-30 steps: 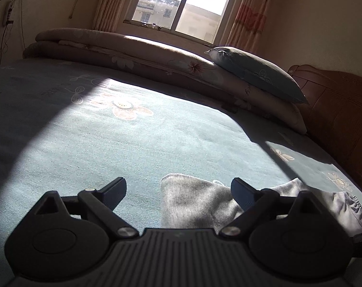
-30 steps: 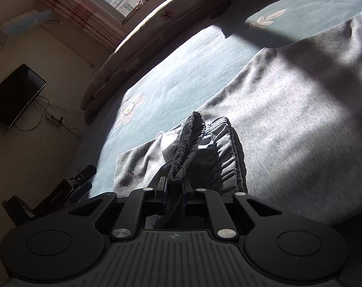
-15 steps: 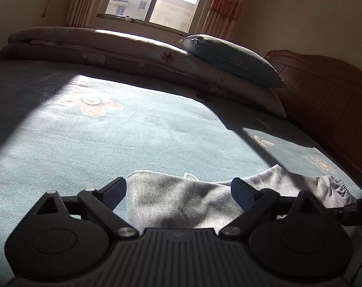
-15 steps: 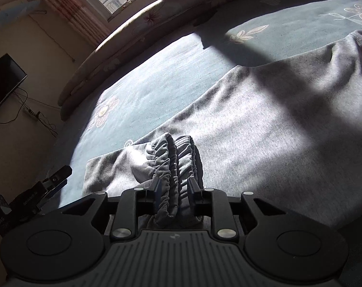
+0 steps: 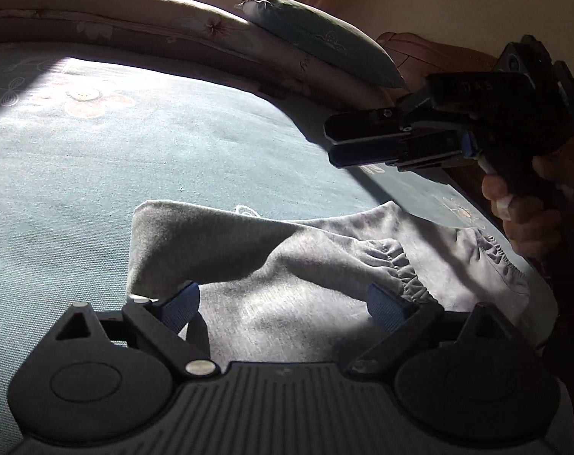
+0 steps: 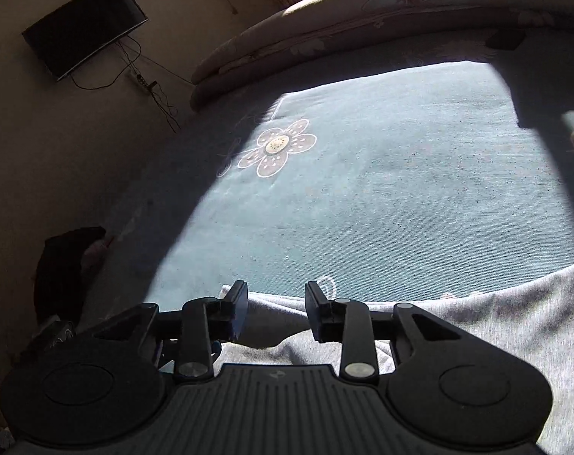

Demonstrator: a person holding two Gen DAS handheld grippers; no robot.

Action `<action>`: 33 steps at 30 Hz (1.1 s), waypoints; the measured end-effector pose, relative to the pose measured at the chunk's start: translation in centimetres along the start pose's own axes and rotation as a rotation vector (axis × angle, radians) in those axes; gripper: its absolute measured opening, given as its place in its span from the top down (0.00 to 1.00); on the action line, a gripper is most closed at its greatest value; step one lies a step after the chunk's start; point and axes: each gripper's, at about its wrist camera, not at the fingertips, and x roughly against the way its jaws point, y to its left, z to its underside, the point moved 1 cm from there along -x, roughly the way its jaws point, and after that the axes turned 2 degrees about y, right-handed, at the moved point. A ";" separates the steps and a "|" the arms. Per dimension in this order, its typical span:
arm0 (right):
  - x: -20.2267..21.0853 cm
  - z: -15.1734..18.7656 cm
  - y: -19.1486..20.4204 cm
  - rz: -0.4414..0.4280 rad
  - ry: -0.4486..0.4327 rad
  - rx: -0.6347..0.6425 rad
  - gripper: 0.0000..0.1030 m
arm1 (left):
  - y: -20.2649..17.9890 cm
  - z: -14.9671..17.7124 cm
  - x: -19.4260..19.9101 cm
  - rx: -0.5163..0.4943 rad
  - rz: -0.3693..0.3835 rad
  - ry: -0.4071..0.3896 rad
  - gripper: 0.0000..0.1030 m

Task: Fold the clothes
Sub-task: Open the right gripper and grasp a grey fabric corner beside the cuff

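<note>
Grey garment, centre of the left wrist view: soft matt knit cloth with a gathered elastic hem. Bedspread beneath it: teal woven cloth, finely rough, with stitched flowers. My fingers: matt black plastic with blue ribbed pads and bright metal pins. Headboard, upper right: smooth, slightly glossy wood. Television, upper left of the right wrist view: glossy black screen.

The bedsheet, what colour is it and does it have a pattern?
Teal bedsheet with a pinkish flower motif outlined in white; clearest in the right wrist view.
</note>
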 end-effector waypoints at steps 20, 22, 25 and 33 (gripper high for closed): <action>-17.6 -3.8 1.0 -0.316 0.532 0.055 0.34 | -0.7 1.0 -0.9 -0.111 0.005 0.013 0.02; -18.4 -4.0 1.4 -0.331 0.543 0.061 0.33 | -0.8 1.1 -1.0 -0.120 0.004 0.010 0.01; -19.1 -4.6 1.4 -0.308 0.500 0.043 0.34 | -0.8 1.0 -0.9 -0.114 0.002 0.012 0.01; -13.1 -5.3 4.1 -0.227 0.321 0.198 0.72 | -0.6 1.1 -0.5 -0.095 0.006 0.008 0.01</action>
